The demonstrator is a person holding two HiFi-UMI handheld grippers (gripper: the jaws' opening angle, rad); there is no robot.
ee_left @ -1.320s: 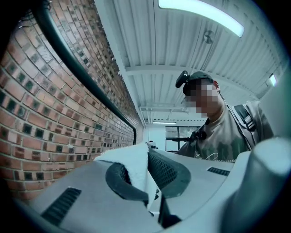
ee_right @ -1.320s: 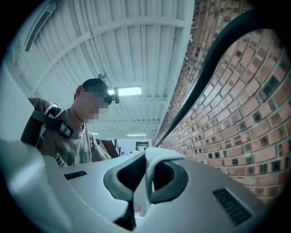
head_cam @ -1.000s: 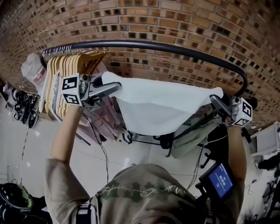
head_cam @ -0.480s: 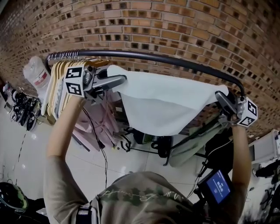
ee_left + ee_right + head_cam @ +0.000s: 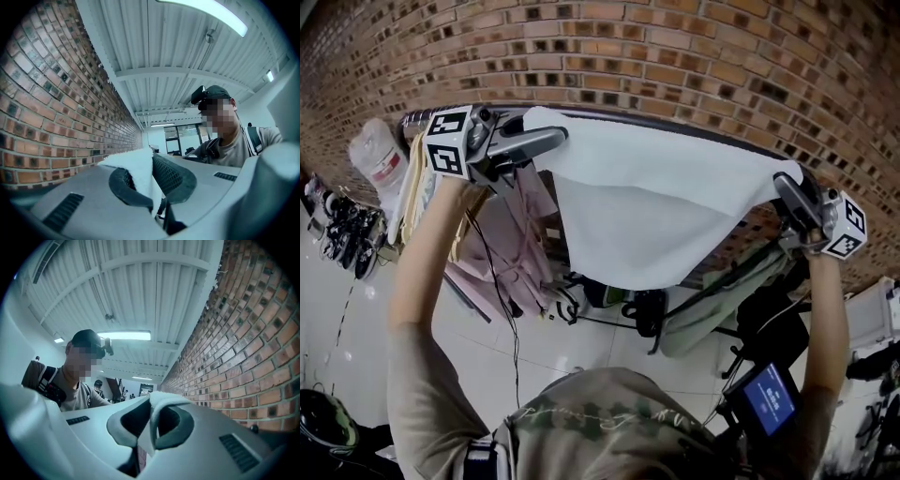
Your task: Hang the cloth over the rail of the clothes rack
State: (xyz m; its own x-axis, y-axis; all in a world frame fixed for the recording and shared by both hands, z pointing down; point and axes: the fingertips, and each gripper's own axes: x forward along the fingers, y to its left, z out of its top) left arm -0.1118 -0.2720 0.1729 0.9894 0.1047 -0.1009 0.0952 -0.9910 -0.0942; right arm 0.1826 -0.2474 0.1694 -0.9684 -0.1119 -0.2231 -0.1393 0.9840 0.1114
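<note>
A brick wall (image 5: 675, 56) fills the head view from 9 o'clock through 12 to 3, above a pale tiled floor (image 5: 356, 319) at 7 o'clock. The dark rail (image 5: 411, 118) of the clothes rack curves across the wall's foot from 10 o'clock toward 3.

The white cloth (image 5: 647, 216) is stretched wide at the centre of the picture, held up by two corners. Its top edge lies along the line of the rail and hides much of it, while the rest sags to a point near 6 o'clock. Whether the cloth touches the rail cannot be told.

Pink garments (image 5: 511, 253) hang below the rail at 8 o'clock, beside a row of wooden hangers (image 5: 417, 187) at 9 o'clock.

The left gripper (image 5: 553, 141), at 10 o'clock, has its fingers (image 5: 173, 176) pressed together on the cloth's left corner, with a white fold standing up between them. The right gripper (image 5: 787, 186), at 3 o'clock, has its fingers (image 5: 176, 425) pinched in the same way on the right corner. Both arms of the person are raised.

A small blue screen (image 5: 769, 398) glows at 5 o'clock.
</note>
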